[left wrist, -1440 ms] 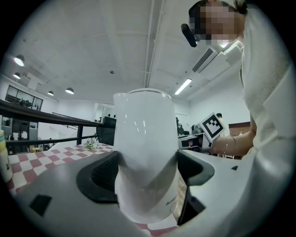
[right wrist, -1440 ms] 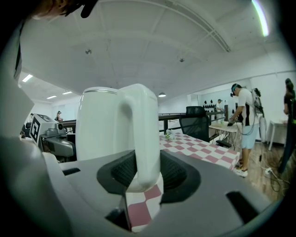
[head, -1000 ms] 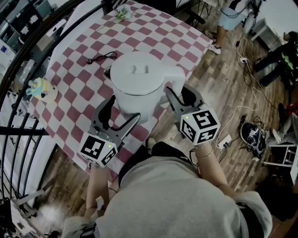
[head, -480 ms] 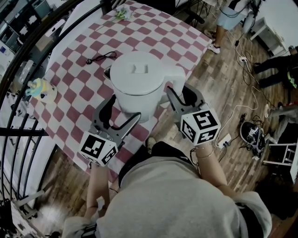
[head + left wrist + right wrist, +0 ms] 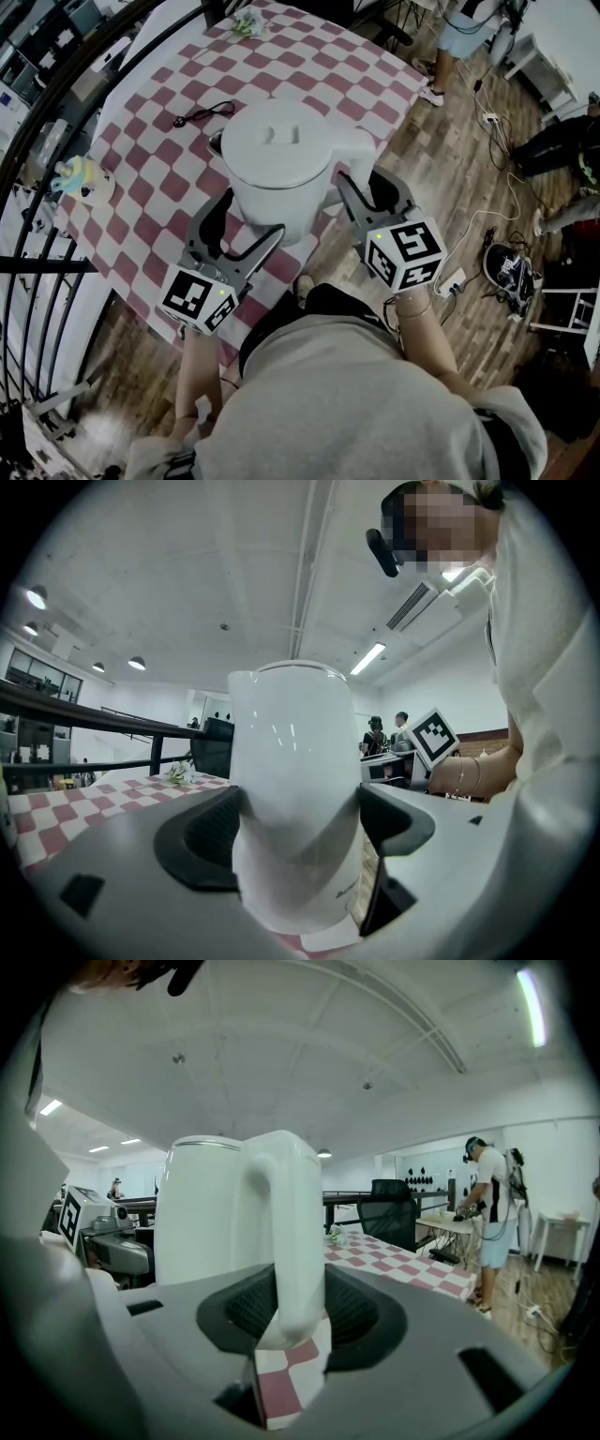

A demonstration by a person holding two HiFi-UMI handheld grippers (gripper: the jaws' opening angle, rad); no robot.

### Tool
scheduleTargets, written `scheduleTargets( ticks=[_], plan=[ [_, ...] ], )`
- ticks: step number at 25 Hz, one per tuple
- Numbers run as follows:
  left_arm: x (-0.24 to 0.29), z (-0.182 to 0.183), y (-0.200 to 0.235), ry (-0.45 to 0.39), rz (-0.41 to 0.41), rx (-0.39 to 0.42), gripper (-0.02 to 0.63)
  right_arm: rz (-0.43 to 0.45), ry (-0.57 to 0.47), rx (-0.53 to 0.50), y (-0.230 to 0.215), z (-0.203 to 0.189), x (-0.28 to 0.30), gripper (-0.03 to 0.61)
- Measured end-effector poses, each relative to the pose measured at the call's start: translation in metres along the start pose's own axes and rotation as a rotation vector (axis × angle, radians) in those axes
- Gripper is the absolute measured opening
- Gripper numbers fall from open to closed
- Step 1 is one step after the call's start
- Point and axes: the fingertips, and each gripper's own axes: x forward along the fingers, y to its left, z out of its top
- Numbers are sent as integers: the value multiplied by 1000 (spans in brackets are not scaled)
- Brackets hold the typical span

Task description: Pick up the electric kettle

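A white electric kettle with a flat lid sits over the near edge of the red-and-white checked table. My left gripper is shut on the kettle's lower body, its dark pads pressing both sides. My right gripper is shut on the kettle's white handle, which runs down between its pads. The handle points right in the head view. Whether the kettle's base touches the cloth I cannot tell.
A black cable lies beyond the kettle, a plush toy at the table's left edge, flowers at the far end. A black railing runs along the left. The wooden floor on the right holds cords and a power strip; a person stands there.
The kettle and both grippers have kept their places. Only a person at the right edge of the head view has shifted.
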Motion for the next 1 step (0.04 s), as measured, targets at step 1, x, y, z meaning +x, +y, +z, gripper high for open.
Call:
scheduleTargets(
  ticks=[1],
  plan=[
    [0,1,0,-1,0,1,408,-1,-2,-1,0,1,0,149]
  ],
)
